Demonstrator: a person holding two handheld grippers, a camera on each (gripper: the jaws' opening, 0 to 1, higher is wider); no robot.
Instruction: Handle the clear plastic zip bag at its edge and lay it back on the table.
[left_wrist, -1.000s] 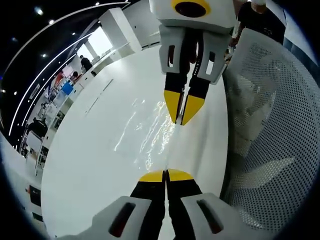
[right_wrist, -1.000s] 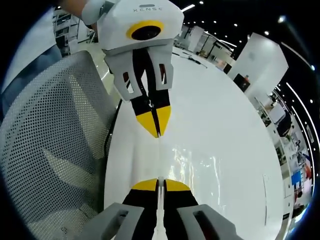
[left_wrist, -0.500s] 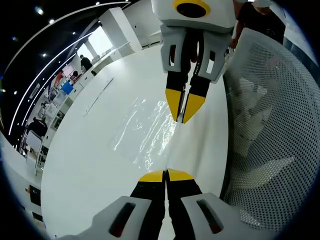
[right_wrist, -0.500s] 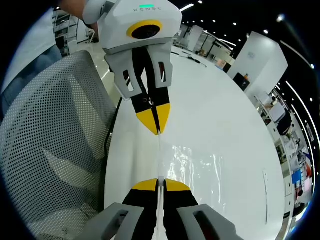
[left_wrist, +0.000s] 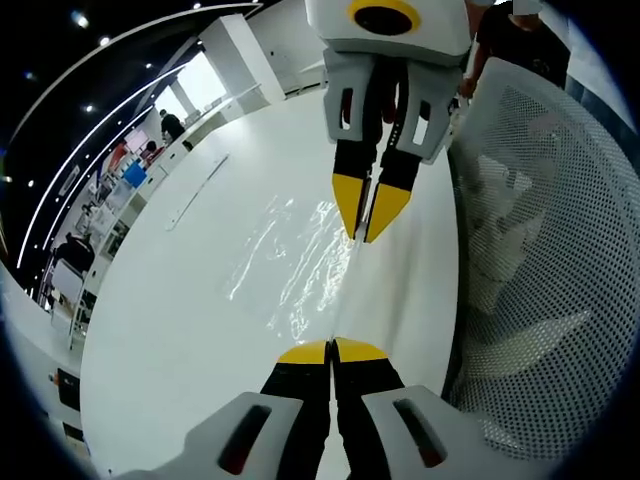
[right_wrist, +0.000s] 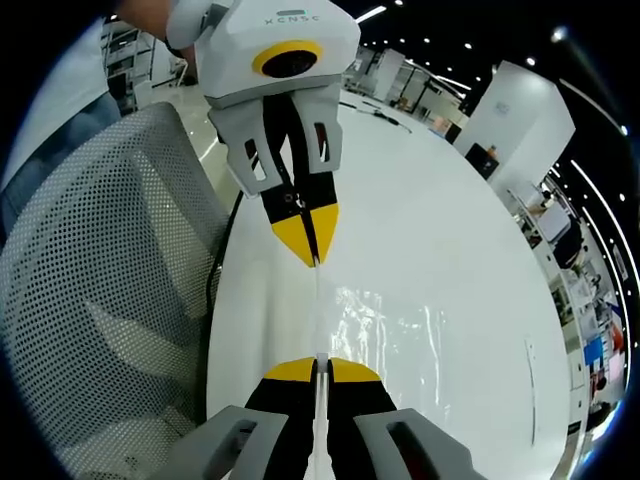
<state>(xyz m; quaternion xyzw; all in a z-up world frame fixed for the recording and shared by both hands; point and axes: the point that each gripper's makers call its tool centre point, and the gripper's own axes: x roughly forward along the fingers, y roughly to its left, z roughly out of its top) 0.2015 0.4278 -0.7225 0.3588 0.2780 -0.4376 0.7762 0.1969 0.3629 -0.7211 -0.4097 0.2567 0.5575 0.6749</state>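
The clear plastic zip bag (left_wrist: 290, 262) is held taut just above the white table (left_wrist: 170, 330), its film wrinkled and glinting. My left gripper (left_wrist: 330, 352) is shut on one end of the bag's edge. Opposite it, my right gripper (left_wrist: 362, 238) pinches the other end of the same edge. In the right gripper view, my right gripper (right_wrist: 317, 368) is shut on the thin edge strip, and the left gripper (right_wrist: 313, 258) faces it from above, shut on the far end. The bag (right_wrist: 385, 325) spreads to the right of the line between them.
A white mesh chair (left_wrist: 540, 250) stands close against the table's edge beside both grippers, also seen as the chair (right_wrist: 90, 280). A thin pale strip (left_wrist: 195, 190) lies farther out on the table. People (left_wrist: 170, 125) stand at distant desks.
Both grippers keep their hold on the bag's edge. The views have drifted only slightly, and the bag hangs much as before.
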